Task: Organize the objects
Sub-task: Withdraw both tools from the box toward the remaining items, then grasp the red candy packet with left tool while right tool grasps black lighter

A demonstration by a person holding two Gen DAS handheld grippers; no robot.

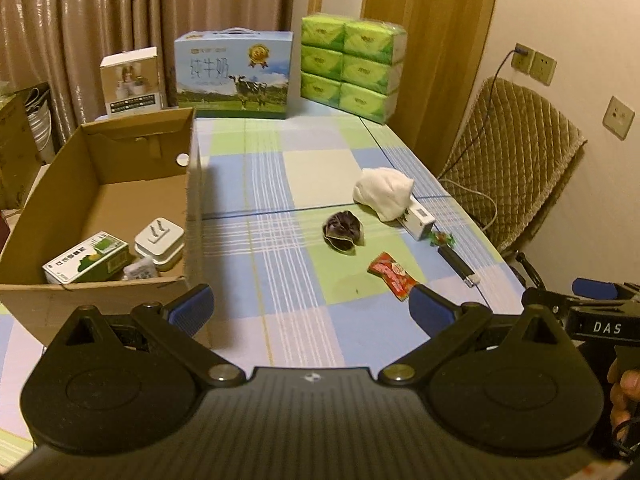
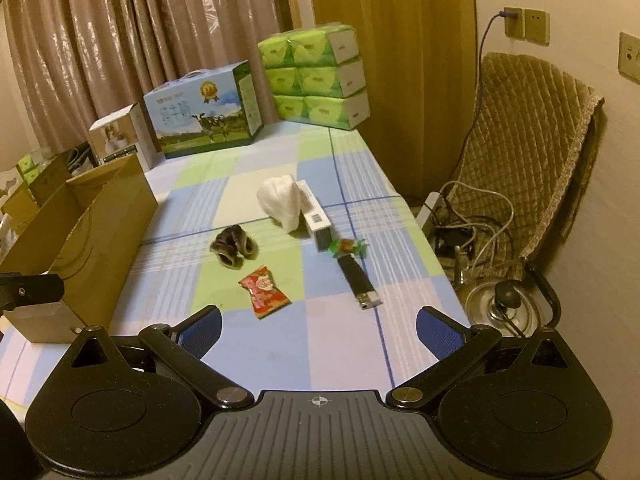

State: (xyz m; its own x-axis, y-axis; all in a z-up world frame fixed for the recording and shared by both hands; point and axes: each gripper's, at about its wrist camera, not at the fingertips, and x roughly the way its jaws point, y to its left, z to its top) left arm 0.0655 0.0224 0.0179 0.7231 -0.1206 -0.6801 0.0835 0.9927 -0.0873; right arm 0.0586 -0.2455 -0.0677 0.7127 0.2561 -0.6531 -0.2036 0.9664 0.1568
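Observation:
On the checked tablecloth lie a red snack packet [image 1: 392,275] [image 2: 264,290], a dark crumpled item [image 1: 343,231] [image 2: 234,247], a white cloth [image 1: 384,192] [image 2: 282,200], a small white box [image 1: 417,222] [image 2: 316,218], a green wrapped candy [image 1: 442,239] [image 2: 347,246] and a black lighter [image 1: 458,266] [image 2: 358,278]. The open cardboard box [image 1: 192,184] [image 2: 104,232] at left holds a green-white carton [image 1: 86,258] and a white plug adapter [image 1: 159,242]. My left gripper [image 1: 310,308] is open and empty near the table's front. My right gripper [image 2: 318,330] is open and empty, just short of the packet.
A milk carton case [image 1: 234,74] [image 2: 204,110], stacked green tissue packs [image 1: 352,66] [image 2: 316,76] and a small white box [image 1: 132,80] stand at the table's far end. A quilted chair [image 1: 508,152] [image 2: 528,152] with cables and a kettle [image 2: 504,308] stands right of the table.

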